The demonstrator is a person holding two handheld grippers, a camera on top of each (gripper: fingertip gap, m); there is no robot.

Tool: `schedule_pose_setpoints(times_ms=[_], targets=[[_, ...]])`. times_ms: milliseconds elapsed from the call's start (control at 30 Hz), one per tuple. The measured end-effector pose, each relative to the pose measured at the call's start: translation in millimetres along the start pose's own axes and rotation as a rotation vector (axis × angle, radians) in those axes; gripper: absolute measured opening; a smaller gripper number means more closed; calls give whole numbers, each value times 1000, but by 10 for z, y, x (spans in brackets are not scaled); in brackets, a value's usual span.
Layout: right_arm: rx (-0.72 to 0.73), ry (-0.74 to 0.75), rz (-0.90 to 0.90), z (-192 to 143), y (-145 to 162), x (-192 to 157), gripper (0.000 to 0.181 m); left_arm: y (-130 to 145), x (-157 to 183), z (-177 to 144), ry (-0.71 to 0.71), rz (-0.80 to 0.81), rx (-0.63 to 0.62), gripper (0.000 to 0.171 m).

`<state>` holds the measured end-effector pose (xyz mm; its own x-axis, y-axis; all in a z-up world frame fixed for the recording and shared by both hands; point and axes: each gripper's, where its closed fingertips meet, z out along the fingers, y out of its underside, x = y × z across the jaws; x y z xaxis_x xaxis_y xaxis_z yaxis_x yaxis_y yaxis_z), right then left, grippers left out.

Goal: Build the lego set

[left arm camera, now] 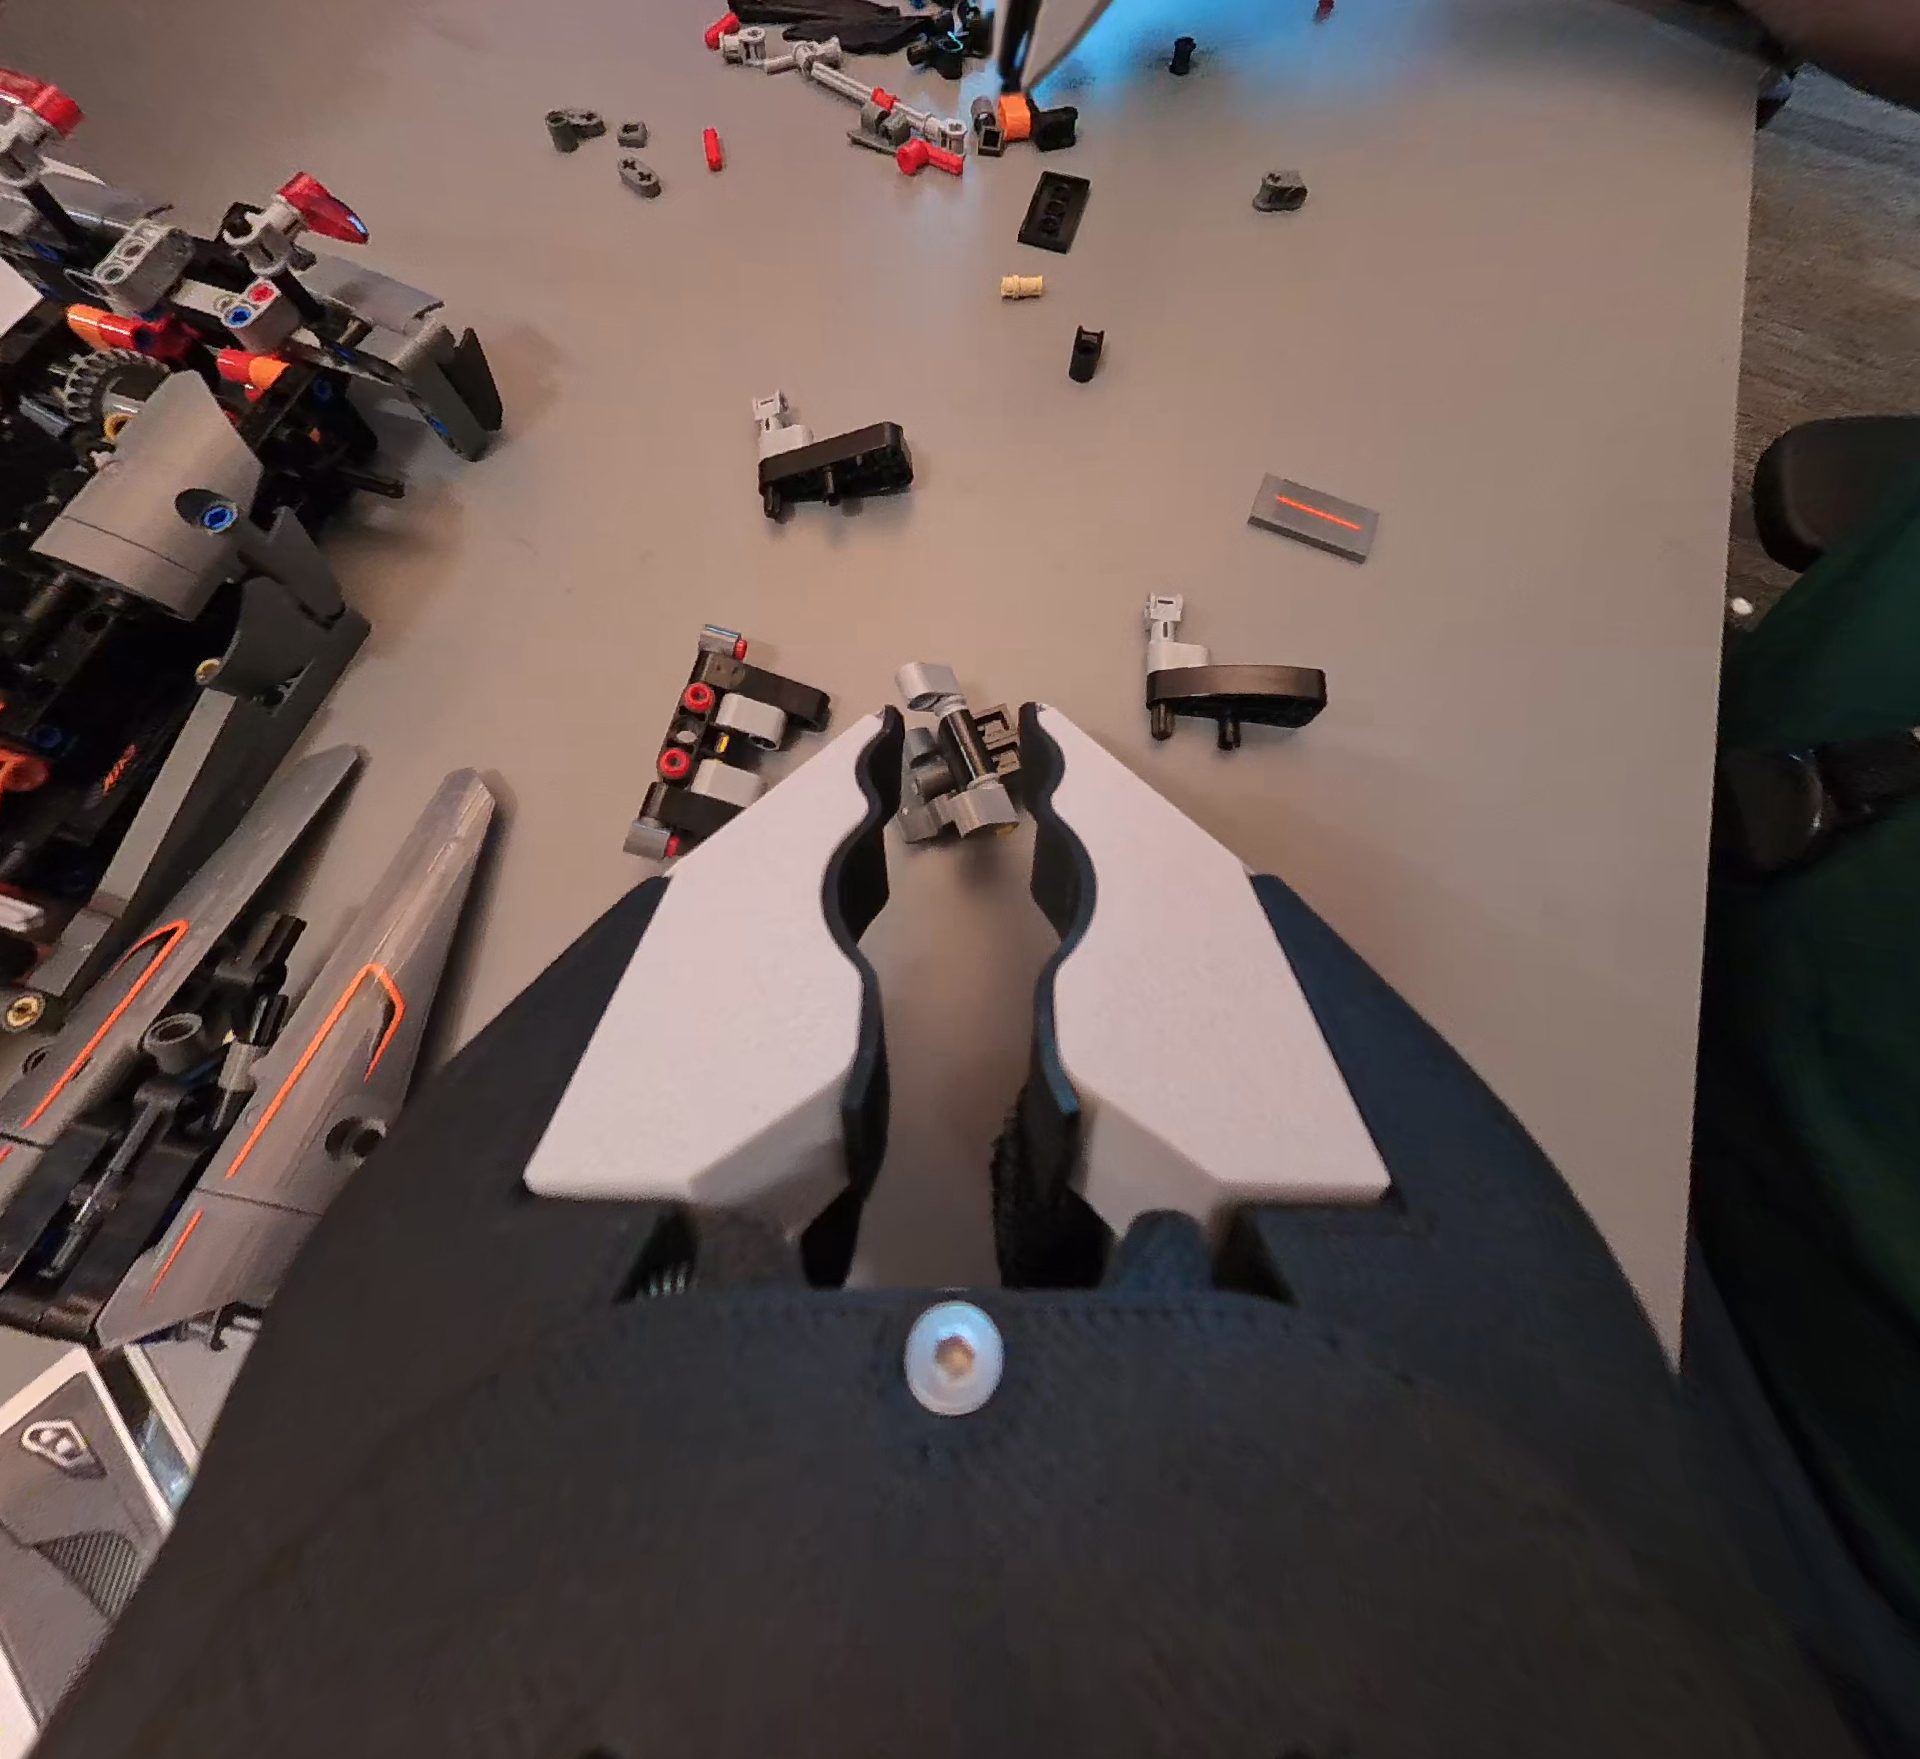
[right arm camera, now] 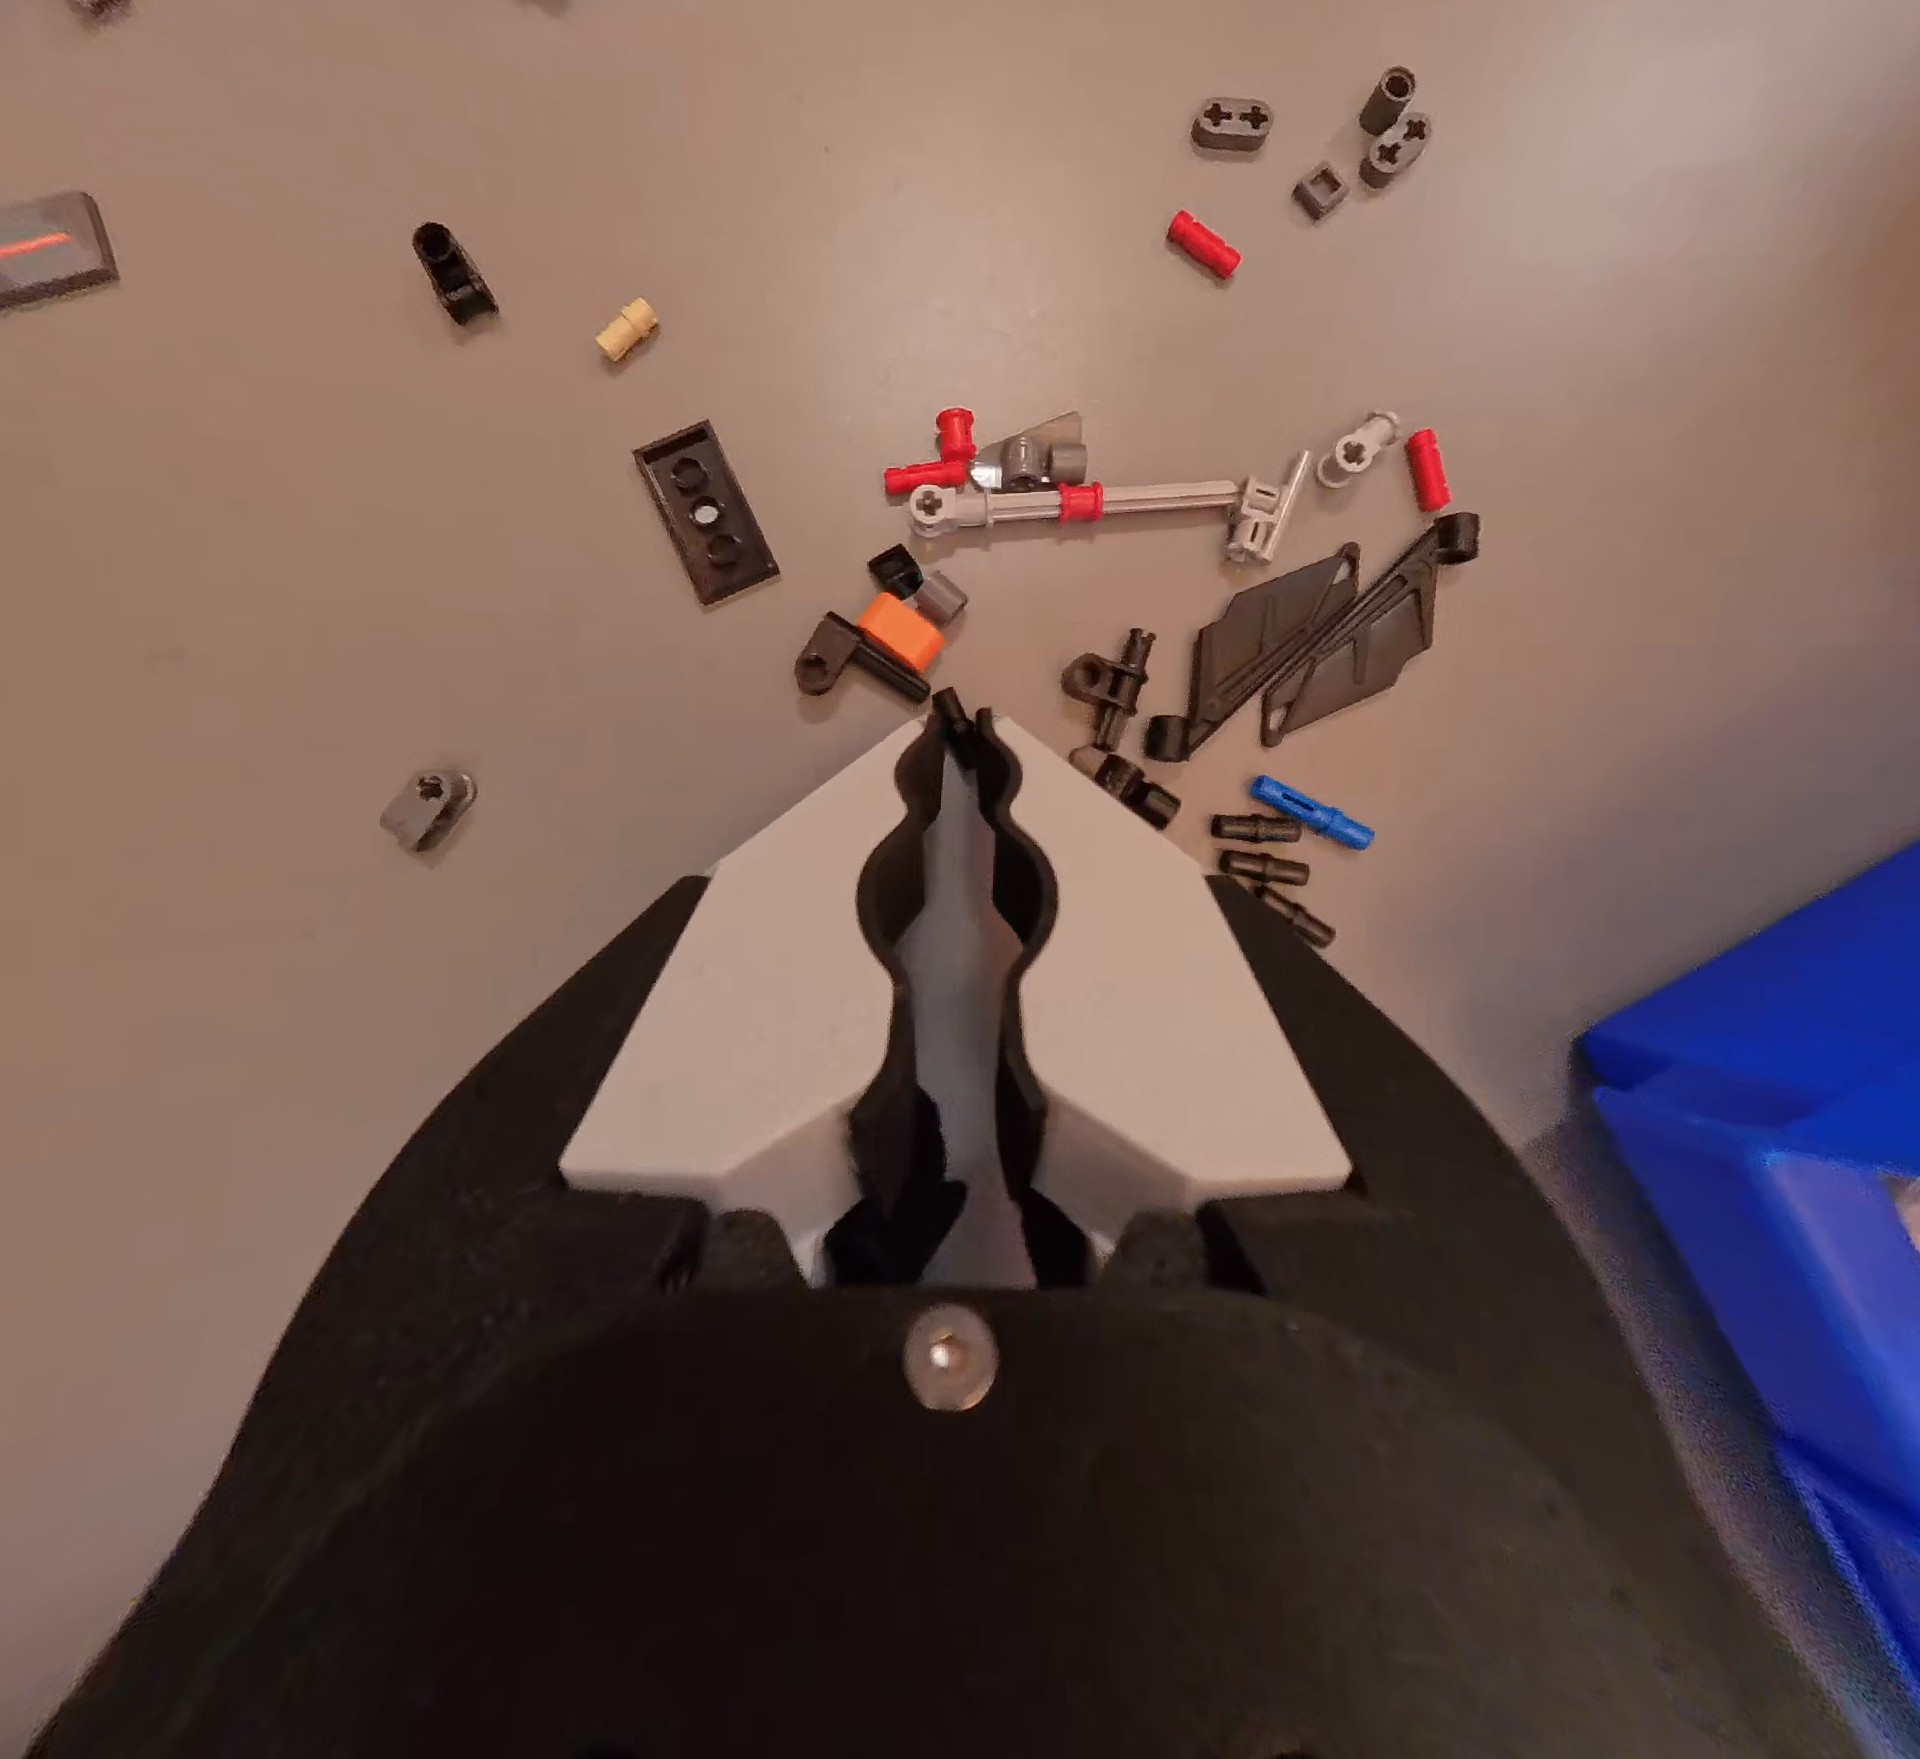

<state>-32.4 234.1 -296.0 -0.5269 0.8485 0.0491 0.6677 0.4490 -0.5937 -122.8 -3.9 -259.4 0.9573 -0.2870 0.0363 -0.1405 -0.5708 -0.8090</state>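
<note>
Grey tabletop (left arm camera: 582, 566) spreads under the left gripper (left arm camera: 958, 722), whose jaws stand spread around a small grey-and-black subassembly (left arm camera: 954, 764) without visibly clamping it. Left of that subassembly lie the partly built Lego vehicle (left arm camera: 187, 421) and a red-pinned black block (left arm camera: 717, 738); to its right sits a black lift-arm piece (left arm camera: 1231, 686). Far beyond it, the right gripper (left arm camera: 1013, 73) points down beside an orange connector (left arm camera: 1015, 114).

From the right wrist camera, the right gripper (right arm camera: 961, 722) has its jaws pressed nearly together, pinching a small black pin (right arm camera: 954, 717). Just ahead of the pin lies the orange connector (right arm camera: 902, 629); farther beyond it, a long grey axle assembly (right arm camera: 1101, 499). A blue bin (right arm camera: 1766, 1138) sits right of the pin.
</note>
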Motion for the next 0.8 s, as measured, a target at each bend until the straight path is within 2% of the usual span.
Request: schedule_pose_setpoints(times_ms=[133, 333, 600, 700, 800], targets=[[47, 1, 37, -66, -16, -53, 15, 0, 0, 3, -3, -5, 1, 20], [23, -10, -5, -18, 25, -54, 2, -26, 20, 9, -6, 5, -2, 20], [65, -1, 25, -52, -3, -50, 1, -51, 39, -6, -50, 8, 5, 20], [106, 41, 22, -178, -109, -90, 1, -60, 57, 31, -67, 6, 4, 20], [147, 41, -16, -262, -330, -263, 1, -29, -29, 71, -144, 13, -21, 20]])
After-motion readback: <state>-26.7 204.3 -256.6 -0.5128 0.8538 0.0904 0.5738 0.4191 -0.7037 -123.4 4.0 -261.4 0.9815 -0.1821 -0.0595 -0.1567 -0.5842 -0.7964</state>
